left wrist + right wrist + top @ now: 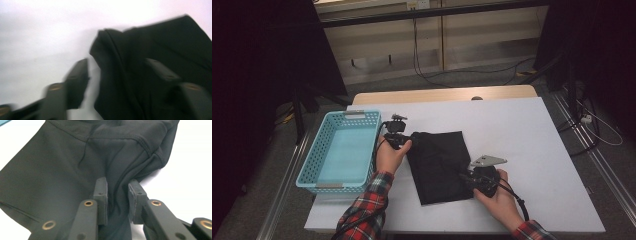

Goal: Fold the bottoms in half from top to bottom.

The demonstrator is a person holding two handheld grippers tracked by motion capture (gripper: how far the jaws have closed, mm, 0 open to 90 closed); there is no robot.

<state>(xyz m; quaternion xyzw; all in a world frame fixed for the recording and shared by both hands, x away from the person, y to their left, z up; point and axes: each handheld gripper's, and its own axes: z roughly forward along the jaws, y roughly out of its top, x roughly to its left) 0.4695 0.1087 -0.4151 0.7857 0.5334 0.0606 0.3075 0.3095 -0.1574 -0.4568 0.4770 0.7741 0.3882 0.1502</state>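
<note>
A folded black cloth (pixel 439 165) lies flat on the white table (pixel 532 150), beside the blue plastic basket (pixel 319 150). The right gripper (pixel 117 195) pinches its near edge to lift it. The left gripper (pixel 117 72) stands open around the far corner.

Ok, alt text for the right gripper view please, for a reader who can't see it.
The right gripper pinches a bunched fold of a black garment between its two black jaws, which rise from the bottom of the picture. The stitched, hemmed fabric lies spread on a white table.
</note>
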